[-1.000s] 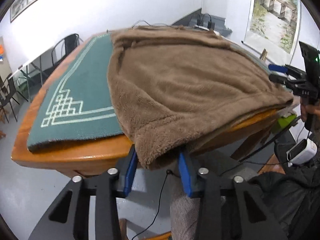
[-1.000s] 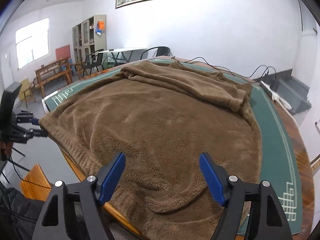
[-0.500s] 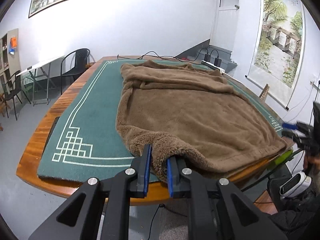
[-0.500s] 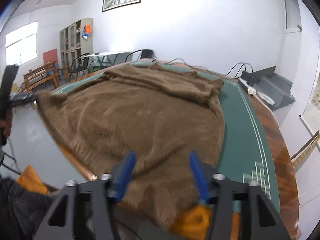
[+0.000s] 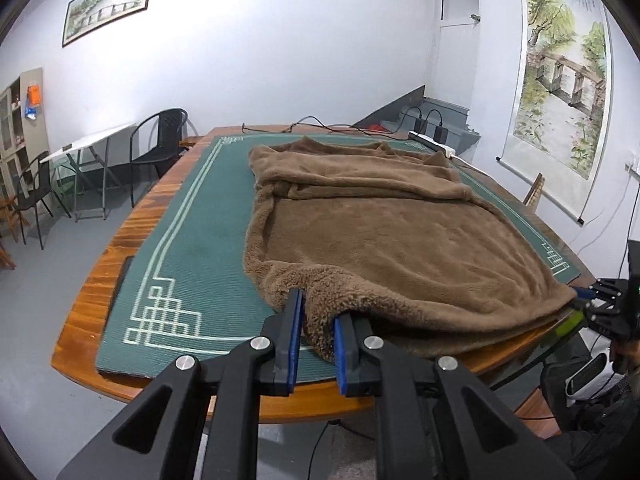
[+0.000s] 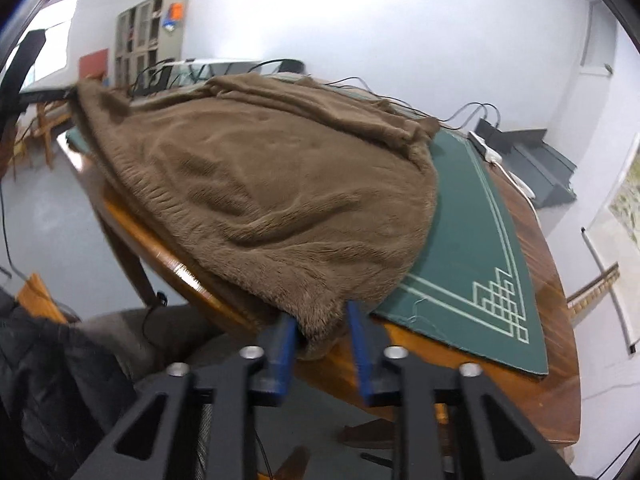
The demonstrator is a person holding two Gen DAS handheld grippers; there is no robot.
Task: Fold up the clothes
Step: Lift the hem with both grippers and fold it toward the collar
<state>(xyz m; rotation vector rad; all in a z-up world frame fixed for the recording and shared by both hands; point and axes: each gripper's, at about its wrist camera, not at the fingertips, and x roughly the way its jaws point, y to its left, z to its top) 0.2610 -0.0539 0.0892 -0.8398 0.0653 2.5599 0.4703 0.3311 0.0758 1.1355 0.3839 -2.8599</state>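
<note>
A brown fleece garment (image 5: 380, 240) lies spread on a green mat (image 5: 192, 248) that covers a wooden table (image 5: 100, 272). My left gripper (image 5: 318, 320) is shut on the garment's near corner and holds it raised off the mat. In the right wrist view the garment (image 6: 260, 184) hangs over the table's near edge, and my right gripper (image 6: 322, 328) is shut on its other near corner. Each gripper shows in the other's view: the right gripper (image 5: 588, 296) at the garment's far right corner, the left gripper (image 6: 52, 94) at the lifted left corner.
Black chairs (image 5: 160, 148) and a folding table stand left of the table. A white power strip (image 5: 432, 146) with cables lies at the far edge. A scroll painting (image 5: 560, 80) hangs on the right wall. A person's dark jacket (image 6: 40, 360) is close at lower left.
My left gripper shut on the garment's corner and lifted it. My right gripper slid to the other near corner and shut on it.
</note>
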